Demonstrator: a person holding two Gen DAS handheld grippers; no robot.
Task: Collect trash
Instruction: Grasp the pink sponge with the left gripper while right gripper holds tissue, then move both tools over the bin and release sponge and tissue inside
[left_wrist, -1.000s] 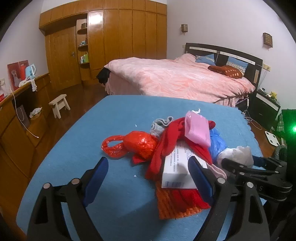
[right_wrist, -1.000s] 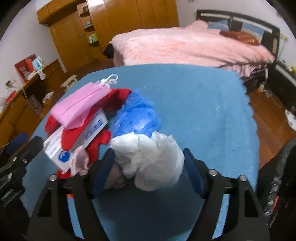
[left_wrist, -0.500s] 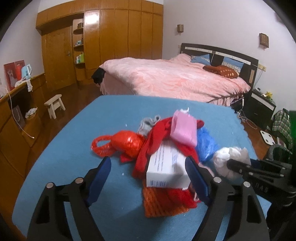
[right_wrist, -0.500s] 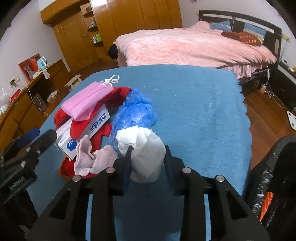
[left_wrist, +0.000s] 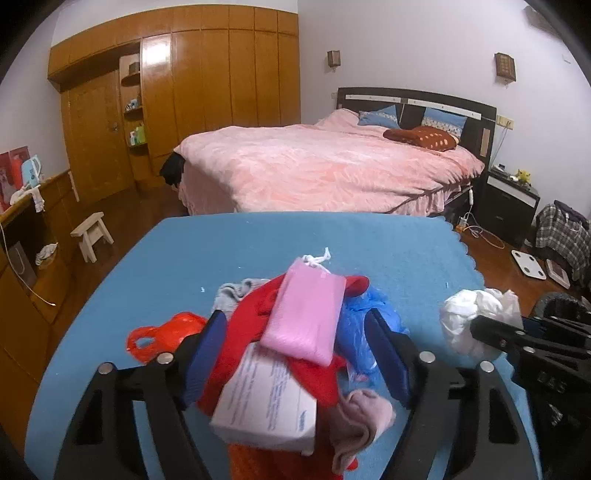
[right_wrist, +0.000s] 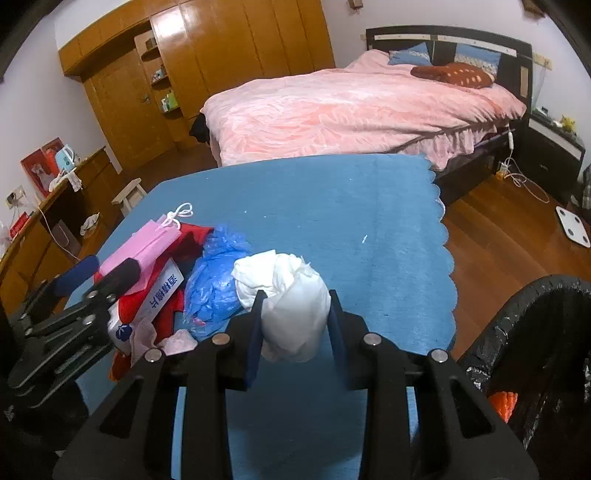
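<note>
In the left wrist view, your left gripper (left_wrist: 295, 350) sits low over the heap of trash on the blue table cover (left_wrist: 258, 243). Its jaws have just been closing in, yet they stand apart on either side of the pile and the blue pads press on nothing. Between them lie a white carton (left_wrist: 266, 410), a pink pouch (left_wrist: 306, 317) with a white cord lying on top of it, red cloth (left_wrist: 255, 321) and a pale pink rag (left_wrist: 364, 417). A red plastic bag (left_wrist: 162, 336) lies just outside the left finger, and a blue plastic bag (left_wrist: 354, 332) bunches against the right one. Off to the right, your right gripper (left_wrist: 484, 328) carries a white plastic wad (left_wrist: 469, 314).

In the right wrist view, your right gripper (right_wrist: 295, 325) is clamped on that white plastic wad (right_wrist: 291, 299); both pads pinch its sides and it bulges above them. The wad appears to sit clear above the table cover (right_wrist: 332, 206), just beside the blue plastic bag (right_wrist: 214, 280). The carton (right_wrist: 155, 299) and pink pouch (right_wrist: 144, 247) lie further left, with your left gripper (right_wrist: 99, 269) over them. A black-lined bin (right_wrist: 535, 332) stands at the lower right, past the cover's scalloped edge, with something orange (right_wrist: 502, 402) inside.
</note>
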